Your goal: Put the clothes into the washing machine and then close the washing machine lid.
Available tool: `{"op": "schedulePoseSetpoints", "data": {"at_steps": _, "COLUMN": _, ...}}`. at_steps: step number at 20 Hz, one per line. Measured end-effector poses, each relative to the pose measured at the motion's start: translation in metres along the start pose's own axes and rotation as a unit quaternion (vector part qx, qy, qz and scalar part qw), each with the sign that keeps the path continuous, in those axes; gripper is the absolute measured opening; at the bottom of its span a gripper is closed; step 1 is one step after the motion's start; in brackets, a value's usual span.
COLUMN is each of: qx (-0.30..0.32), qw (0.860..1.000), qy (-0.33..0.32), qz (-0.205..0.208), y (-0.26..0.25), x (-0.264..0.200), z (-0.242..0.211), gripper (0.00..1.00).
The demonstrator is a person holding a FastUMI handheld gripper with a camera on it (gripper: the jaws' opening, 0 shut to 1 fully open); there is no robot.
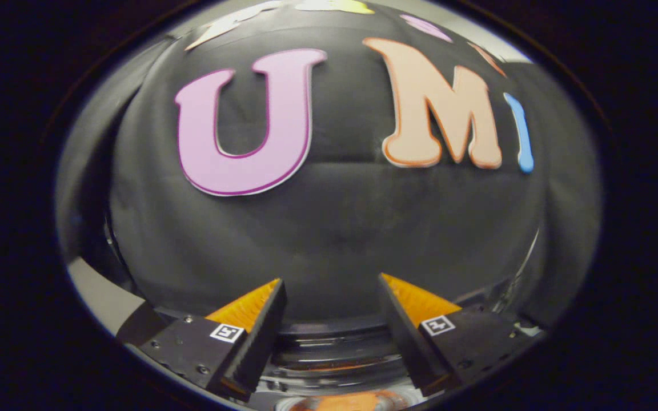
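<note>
Gripper (329, 291), jaws spread and empty, facing the wall above the washer (334, 354): tip down toward the orange cloth (352, 401) before closing

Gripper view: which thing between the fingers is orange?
The blurred patch nearest the open, empty gripper, under the glossy washing machine rim; the rim and the cloth wall beyond are dark.

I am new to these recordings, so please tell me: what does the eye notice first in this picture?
First the gripper: its two fingers stand open with nothing between them, pointing at the black cloth wall close ahead. Below and between the fingers lies a clear, shiny curved rim, with something orange under it; what that is I cannot tell.
</note>
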State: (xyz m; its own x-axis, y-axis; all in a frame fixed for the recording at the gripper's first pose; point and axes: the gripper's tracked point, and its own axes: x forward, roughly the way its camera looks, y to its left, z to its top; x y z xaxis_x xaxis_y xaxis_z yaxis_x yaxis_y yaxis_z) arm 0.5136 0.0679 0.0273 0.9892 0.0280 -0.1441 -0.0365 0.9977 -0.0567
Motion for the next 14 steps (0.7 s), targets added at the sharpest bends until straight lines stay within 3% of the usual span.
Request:
{"op": "schedulePoseSetpoints", "data": {"at_steps": 1, "qx": 0.027, "qw": 0.999, "qy": 0.019, "qz": 0.003, "y": -0.0018, "x": -0.0013, "z": -0.0037, "gripper": 0.97}}
{"op": "schedulePoseSetpoints", "data": {"at_steps": 6, "qx": 0.01, "qw": 0.999, "qy": 0.046, "qz": -0.015, "y": -0.0044, "x": -0.01, "z": -0.006, "gripper": 0.97}}
{"op": "schedulePoseSetpoints", "data": {"at_steps": 14, "qx": 0.011, "qw": 0.999, "qy": 0.028, "qz": -0.025, "y": -0.0066, "x": -0.008, "z": 0.0003, "gripper": 0.97}}
